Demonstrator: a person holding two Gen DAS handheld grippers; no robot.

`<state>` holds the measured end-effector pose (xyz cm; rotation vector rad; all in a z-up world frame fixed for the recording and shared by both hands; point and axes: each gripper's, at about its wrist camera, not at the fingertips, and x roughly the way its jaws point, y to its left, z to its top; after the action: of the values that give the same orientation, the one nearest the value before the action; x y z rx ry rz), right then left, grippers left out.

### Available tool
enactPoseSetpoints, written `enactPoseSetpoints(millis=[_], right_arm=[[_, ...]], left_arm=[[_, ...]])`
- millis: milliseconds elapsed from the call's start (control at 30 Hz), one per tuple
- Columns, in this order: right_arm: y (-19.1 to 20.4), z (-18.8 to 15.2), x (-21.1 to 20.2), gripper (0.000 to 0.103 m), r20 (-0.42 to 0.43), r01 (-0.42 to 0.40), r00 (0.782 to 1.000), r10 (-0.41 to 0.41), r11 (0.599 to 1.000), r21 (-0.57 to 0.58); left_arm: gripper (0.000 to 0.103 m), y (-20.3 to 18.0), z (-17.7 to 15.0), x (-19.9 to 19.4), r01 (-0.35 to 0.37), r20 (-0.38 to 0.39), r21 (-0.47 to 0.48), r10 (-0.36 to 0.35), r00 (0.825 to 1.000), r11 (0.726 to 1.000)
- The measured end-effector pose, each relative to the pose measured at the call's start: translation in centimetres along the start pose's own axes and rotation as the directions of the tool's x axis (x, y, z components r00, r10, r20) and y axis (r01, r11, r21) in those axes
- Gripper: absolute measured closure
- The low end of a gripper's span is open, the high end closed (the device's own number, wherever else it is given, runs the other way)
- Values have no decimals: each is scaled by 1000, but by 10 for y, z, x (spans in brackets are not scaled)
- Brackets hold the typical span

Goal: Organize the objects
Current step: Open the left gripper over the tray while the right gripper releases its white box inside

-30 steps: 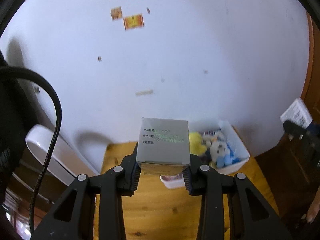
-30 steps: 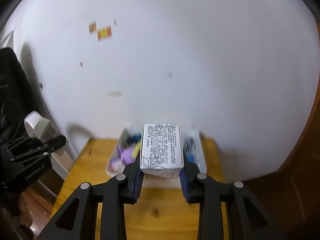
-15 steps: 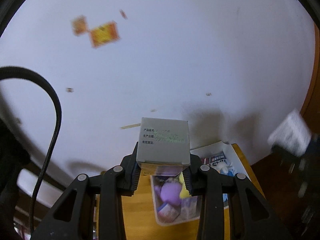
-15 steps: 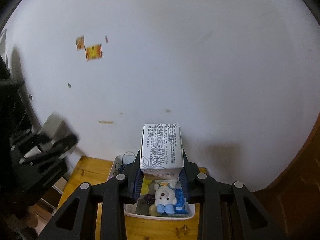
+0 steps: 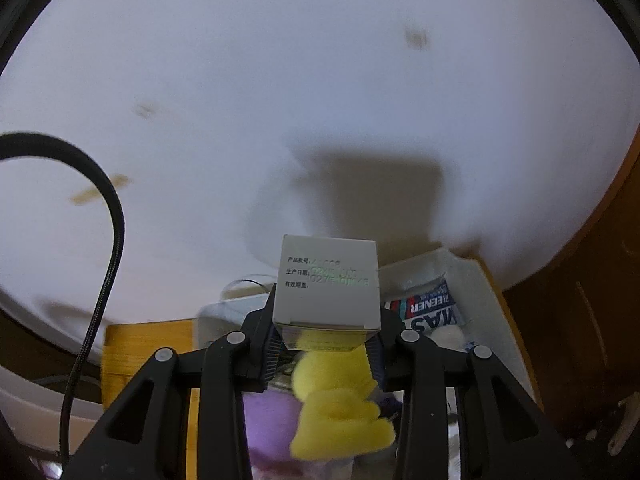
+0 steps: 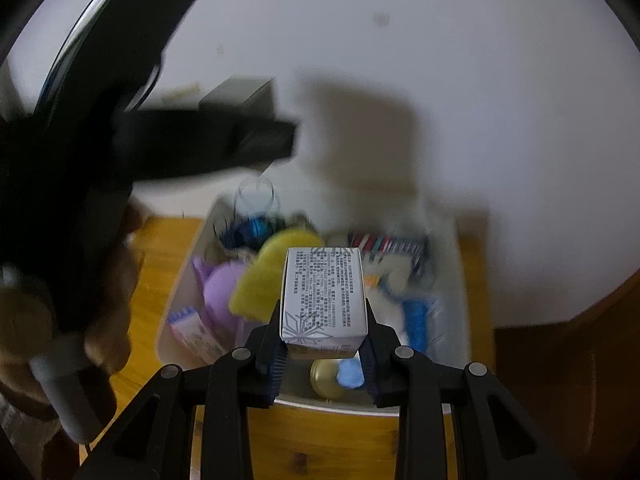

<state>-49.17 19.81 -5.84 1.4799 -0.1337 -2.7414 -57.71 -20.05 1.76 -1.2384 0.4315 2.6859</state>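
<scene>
A grey box (image 5: 326, 284) is clamped in the left gripper (image 5: 326, 354) and a printed carton (image 6: 323, 294) in the right gripper (image 6: 323, 354), both poised above the white bin (image 6: 448, 240), presumably for dropping in.

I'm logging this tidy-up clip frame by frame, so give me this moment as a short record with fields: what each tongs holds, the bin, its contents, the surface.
left tongs: shut on a grey box with printed date lines
right tongs: shut on a white box covered in fine print
bin: white plastic bin, below both boxes
contents: yellow plush toy, purple plush toy, blue items, a printed packet
surface: wooden table, against a white wall
sharpness: right view blurred
</scene>
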Motion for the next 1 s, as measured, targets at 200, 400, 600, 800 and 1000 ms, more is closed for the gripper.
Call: enactPoseSetpoints(millis=[200, 400, 600, 800, 1000], right_arm=[[-11, -13, 48, 69, -79, -60, 995, 63, 997, 44], [-23, -19, 59, 42, -72, -89, 993, 96, 992, 92], [-33, -25, 52, 42, -52, -134, 989, 141, 983, 126], [-35, -31, 39, 42, -32, -124, 991, 128, 986, 116], [-29, -26, 22, 42, -18, -122, 992, 125, 985, 126]], left_arm=[[62, -9, -7, 45, 60, -114, 0, -59, 992, 998], [50, -2, -15, 63, 87, -186, -47, -95, 978, 995], [48, 15, -20, 57, 128, -203, -125, -152, 967, 984], [48, 24, -27, 33, 120, -185, -119, -140, 973, 986], [48, 33, -42, -6, 107, -161, -89, -120, 980, 990]])
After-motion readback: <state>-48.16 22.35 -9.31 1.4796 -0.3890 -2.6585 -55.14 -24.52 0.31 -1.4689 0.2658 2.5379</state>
